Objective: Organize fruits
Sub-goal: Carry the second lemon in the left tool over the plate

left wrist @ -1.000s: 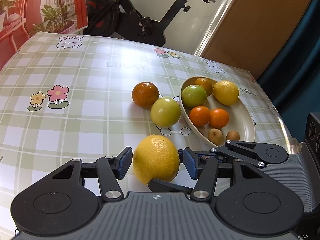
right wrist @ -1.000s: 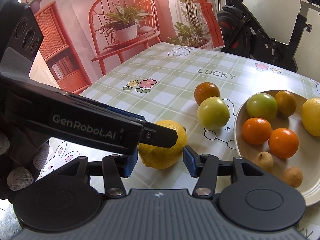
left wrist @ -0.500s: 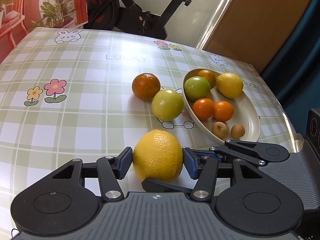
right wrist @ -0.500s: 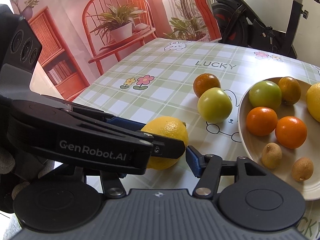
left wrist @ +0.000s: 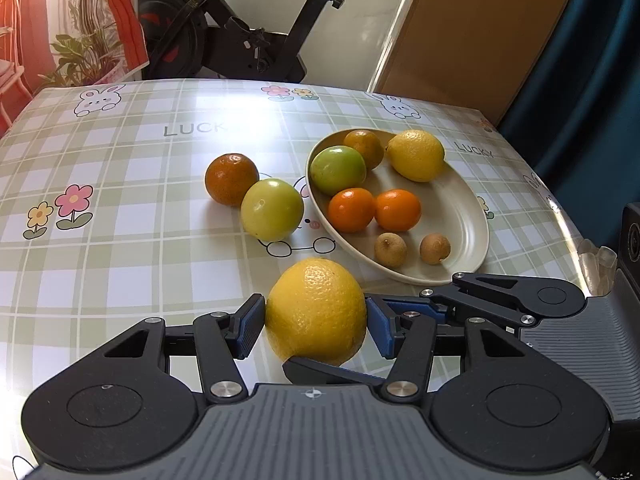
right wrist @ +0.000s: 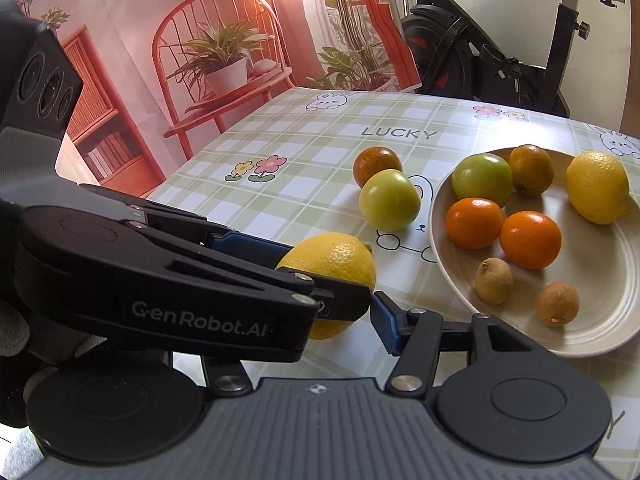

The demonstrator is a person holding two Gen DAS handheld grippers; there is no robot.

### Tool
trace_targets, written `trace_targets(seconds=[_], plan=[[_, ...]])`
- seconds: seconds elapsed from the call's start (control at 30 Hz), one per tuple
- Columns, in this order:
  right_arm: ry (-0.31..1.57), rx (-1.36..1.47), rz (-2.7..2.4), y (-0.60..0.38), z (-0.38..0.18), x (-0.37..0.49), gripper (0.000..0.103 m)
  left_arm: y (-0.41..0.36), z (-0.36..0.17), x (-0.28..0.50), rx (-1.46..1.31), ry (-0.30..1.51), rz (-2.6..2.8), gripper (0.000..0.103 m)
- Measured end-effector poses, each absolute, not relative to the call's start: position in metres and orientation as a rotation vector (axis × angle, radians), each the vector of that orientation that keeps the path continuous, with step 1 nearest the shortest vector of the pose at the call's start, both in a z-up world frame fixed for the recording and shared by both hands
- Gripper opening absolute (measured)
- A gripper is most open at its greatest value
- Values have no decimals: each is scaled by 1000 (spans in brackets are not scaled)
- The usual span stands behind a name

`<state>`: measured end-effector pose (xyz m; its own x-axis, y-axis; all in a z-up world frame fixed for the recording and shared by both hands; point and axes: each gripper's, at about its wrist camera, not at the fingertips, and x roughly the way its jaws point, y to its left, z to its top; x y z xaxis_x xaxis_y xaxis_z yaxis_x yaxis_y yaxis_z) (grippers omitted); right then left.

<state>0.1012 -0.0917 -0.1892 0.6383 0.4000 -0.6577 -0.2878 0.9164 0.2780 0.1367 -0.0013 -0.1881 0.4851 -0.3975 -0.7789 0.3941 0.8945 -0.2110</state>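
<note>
A large yellow lemon [left wrist: 316,312] sits between the blue pads of my left gripper [left wrist: 316,322], which is shut on it just above the tablecloth. It also shows in the right wrist view [right wrist: 336,264], half hidden by the left gripper's arm. My right gripper [right wrist: 316,316] is open right behind the lemon; its left finger is hidden, its right pad [right wrist: 386,326] is free. A beige oval plate [left wrist: 464,208] holds several fruits. A dark orange [left wrist: 231,178] and a green fruit [left wrist: 272,210] lie on the cloth left of the plate.
The table has a green checked cloth [left wrist: 120,184] with its right edge close to the plate. An exercise bike [left wrist: 240,36] stands behind the table. A red backdrop with a chair and plants [right wrist: 208,64] stands to the left.
The left gripper's pads have closed onto the lemon and both grippers have moved forward toward the plate. The right gripper has stayed open behind the lemon.
</note>
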Motion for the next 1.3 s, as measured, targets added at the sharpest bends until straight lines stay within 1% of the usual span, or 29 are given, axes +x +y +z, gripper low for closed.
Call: trace_targets(seconds=[0.53,1.07,1.3], plan=[[685,152,330,-124,-158,76,58,-42,-158,130,8,879,-516,58],[640,168,253,-177,-142,72,58,-98,-149,142,31,847,-567,58],[636,180,223,-196,-145,76,58,-119,-157,152,43,874,-590,58]])
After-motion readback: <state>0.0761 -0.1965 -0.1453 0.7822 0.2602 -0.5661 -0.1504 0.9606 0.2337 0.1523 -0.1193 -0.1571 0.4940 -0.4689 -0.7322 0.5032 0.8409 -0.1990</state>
